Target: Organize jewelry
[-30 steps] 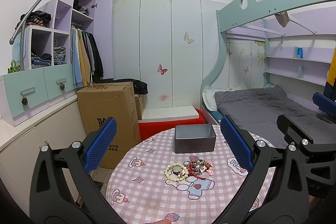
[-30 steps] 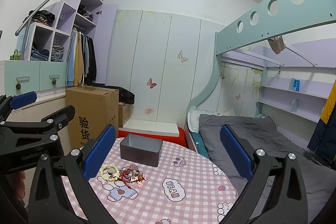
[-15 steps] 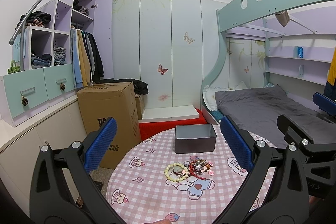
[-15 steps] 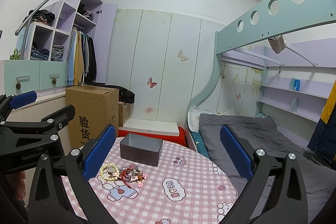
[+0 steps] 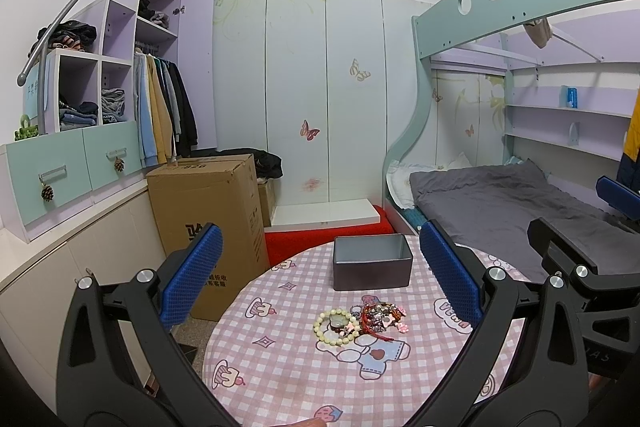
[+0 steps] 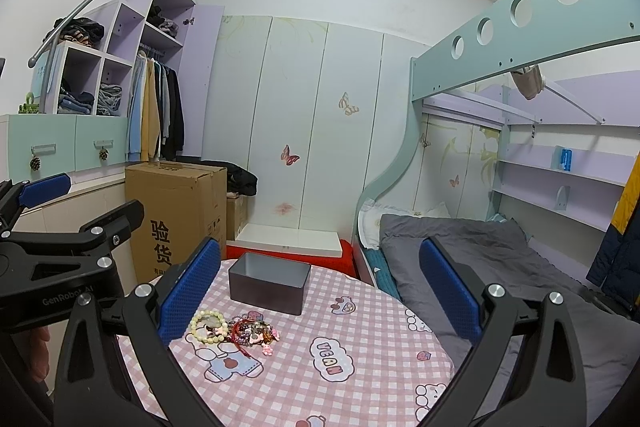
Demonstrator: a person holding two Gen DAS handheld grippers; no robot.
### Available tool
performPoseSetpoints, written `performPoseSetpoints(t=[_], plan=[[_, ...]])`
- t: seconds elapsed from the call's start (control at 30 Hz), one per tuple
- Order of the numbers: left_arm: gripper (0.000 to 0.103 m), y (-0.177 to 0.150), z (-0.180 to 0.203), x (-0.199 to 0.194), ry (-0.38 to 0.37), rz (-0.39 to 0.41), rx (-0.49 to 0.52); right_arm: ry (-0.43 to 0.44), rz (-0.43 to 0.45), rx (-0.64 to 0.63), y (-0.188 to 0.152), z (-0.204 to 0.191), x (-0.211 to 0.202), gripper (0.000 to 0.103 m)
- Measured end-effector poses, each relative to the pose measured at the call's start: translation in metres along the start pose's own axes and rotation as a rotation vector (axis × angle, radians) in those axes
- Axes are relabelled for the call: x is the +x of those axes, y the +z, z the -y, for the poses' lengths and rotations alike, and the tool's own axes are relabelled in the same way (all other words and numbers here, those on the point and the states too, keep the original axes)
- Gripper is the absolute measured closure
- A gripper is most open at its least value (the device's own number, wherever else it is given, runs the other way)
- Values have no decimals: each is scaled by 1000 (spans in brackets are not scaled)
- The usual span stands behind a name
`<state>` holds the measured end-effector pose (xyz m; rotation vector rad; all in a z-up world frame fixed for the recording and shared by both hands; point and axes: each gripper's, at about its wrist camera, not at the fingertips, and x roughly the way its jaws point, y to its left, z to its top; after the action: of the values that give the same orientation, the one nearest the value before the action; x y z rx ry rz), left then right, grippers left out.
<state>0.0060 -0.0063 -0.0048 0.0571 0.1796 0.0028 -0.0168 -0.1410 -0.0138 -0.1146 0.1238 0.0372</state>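
A small heap of jewelry [image 5: 378, 318] lies mid-table on the pink checked cloth: a pale bead bracelet [image 5: 335, 323] on its left, and red cord and pink charms tangled on its right. Behind it stands an open grey metal box [image 5: 372, 265], empty as far as I can see. My left gripper [image 5: 320, 277] hovers open above the table's near side, nothing between its blue pads. In the right wrist view the heap [image 6: 250, 331] and bracelet [image 6: 209, 325] lie low left, the box [image 6: 269, 282] behind. My right gripper [image 6: 320, 277] is open too, held above the table.
The round table [image 5: 280, 367] drops off at its left edge toward a tall cardboard carton [image 5: 208, 211]. A bunk bed with grey bedding [image 5: 500, 199] flanks the right. Wardrobe shelves and hanging clothes [image 5: 164, 107] fill the left wall. A red platform [image 5: 304, 241] lies beyond the table.
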Motion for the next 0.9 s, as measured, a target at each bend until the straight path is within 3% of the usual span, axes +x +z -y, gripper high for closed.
performPoseSetpoints(t=[0.9], plan=[[6,-8,-5,5,0,-14,5,-3,-22,-3,-8,-2,8,8]])
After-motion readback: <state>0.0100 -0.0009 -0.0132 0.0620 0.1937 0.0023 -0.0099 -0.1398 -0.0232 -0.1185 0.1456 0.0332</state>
